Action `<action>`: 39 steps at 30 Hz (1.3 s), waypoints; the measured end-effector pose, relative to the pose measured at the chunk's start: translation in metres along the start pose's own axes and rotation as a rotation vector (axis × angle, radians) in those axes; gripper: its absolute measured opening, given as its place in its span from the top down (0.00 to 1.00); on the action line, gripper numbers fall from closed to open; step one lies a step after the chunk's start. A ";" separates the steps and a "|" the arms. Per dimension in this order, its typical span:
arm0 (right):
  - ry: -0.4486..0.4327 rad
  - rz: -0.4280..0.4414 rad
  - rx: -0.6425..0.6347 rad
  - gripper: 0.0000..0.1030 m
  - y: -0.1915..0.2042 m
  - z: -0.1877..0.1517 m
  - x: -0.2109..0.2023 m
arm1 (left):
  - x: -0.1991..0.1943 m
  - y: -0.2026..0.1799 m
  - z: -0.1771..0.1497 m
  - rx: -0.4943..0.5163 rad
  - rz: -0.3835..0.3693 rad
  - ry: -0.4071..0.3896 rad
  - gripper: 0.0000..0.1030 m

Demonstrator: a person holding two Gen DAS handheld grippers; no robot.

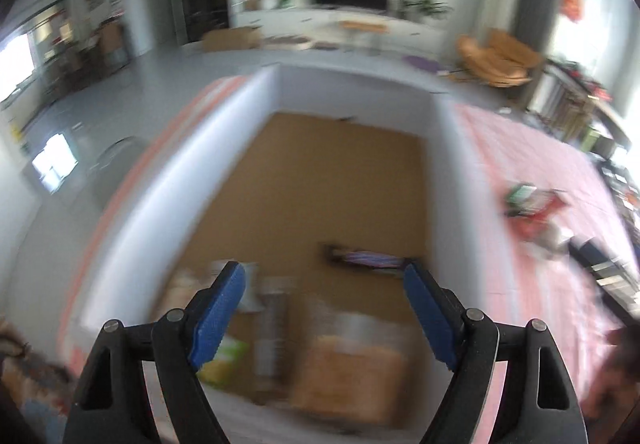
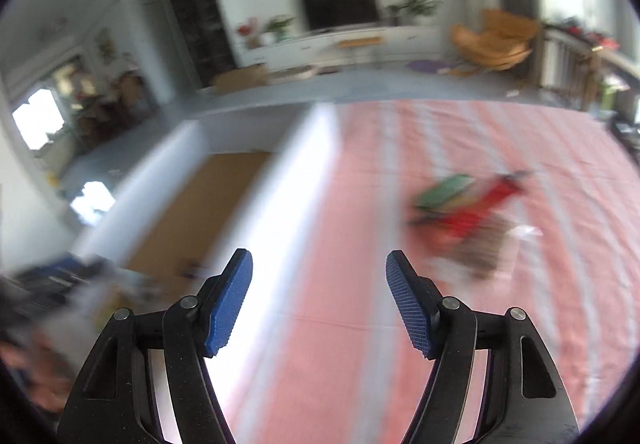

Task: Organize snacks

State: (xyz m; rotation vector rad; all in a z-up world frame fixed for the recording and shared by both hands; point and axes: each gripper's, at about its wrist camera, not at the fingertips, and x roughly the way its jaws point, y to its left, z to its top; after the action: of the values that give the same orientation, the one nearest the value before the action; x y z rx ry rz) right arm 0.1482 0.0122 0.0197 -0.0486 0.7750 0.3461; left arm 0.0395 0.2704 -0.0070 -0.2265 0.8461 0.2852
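Snacks are split between two places. Several packets (image 1: 344, 360) already lie at the near end of the white box (image 1: 444, 180), on its brown floor, with a dark purple-striped wrapper (image 1: 370, 258) a little farther in; blur hides what each one is. A loose pile of red and green packets (image 2: 468, 212) sits on the tablecloth (image 2: 400, 304), well to the right of the box.

Left gripper (image 1: 324, 310) hangs above the box's near end with its blue pads spread wide and nothing between them. Right gripper (image 2: 320, 298) is likewise spread and empty, over the cloth just right of the box's right wall (image 2: 296, 196), with the pile ahead and to its right.

Both views are smeared, so I judge the hands are moving fast, and that is the main risk: a quick reach into the pile could close on a packet's edge alone and let it slip out over the cloth, or catch two wrappers at once. The packets look crinkly and light, so a hard squeeze may crush what is inside. Carrying one back low could knock it against the box's tall wall. The cloth could also bunch under a dragging finger.

Beyond the box, the pink-and-white striped cloth covers the table. Past its far edge lie a grey floor, a white cabinet with a dark television (image 2: 340, 6) and potted plants, a tan chair (image 2: 496, 40) to the right, and bright windows to the left.
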 end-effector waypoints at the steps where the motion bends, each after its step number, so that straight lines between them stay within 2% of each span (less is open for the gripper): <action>1: 0.018 -0.077 0.009 0.30 -0.021 -0.015 0.007 | -0.004 -0.017 -0.001 0.028 -0.042 -0.009 0.20; 4: 0.075 -0.236 0.070 0.30 -0.074 -0.053 0.023 | -0.011 -0.075 -0.009 0.131 -0.169 -0.026 0.12; 6: 0.081 -0.293 0.118 0.30 -0.099 -0.069 0.024 | -0.012 -0.115 -0.018 0.215 -0.254 -0.005 0.07; 8: 0.097 -0.303 0.239 0.30 -0.126 -0.073 0.022 | -0.002 -0.155 -0.029 0.293 -0.330 0.049 0.06; 10: 0.048 -0.300 0.301 0.30 -0.143 -0.074 0.012 | 0.013 -0.189 -0.042 0.353 -0.374 0.074 0.06; 12: 0.056 -0.353 0.303 0.30 -0.148 -0.077 0.014 | 0.035 -0.212 -0.053 0.395 -0.362 0.092 0.06; 16: 0.107 -0.368 0.362 0.30 -0.160 -0.085 0.019 | 0.082 -0.239 -0.068 0.414 -0.284 0.104 0.06; 18: 0.105 -0.373 0.382 0.30 -0.165 -0.089 0.014 | 0.099 -0.239 -0.074 0.387 -0.245 0.104 0.06; 22: 0.100 -0.368 0.401 0.30 -0.165 -0.091 0.005 | 0.128 -0.231 -0.080 0.324 -0.248 0.130 0.06; 23: 0.101 -0.369 0.399 0.29 -0.164 -0.091 0.006 | 0.134 -0.232 -0.082 0.334 -0.235 0.111 0.06; 24: 0.103 -0.370 0.396 0.28 -0.163 -0.090 0.006 | 0.134 -0.233 -0.083 0.354 -0.215 0.081 0.06; 29: 0.106 -0.365 0.384 0.23 -0.160 -0.089 0.008 | 0.138 -0.236 -0.087 0.377 -0.204 0.090 0.00; 39: 0.116 -0.385 0.358 0.21 -0.156 -0.088 0.011 | 0.137 -0.237 -0.083 0.378 -0.204 0.089 0.00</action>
State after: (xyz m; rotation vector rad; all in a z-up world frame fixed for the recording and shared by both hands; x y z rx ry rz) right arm 0.1459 -0.1464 -0.0643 0.1183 0.9125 -0.1644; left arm 0.1464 0.0443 -0.1452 0.0286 0.9398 -0.0782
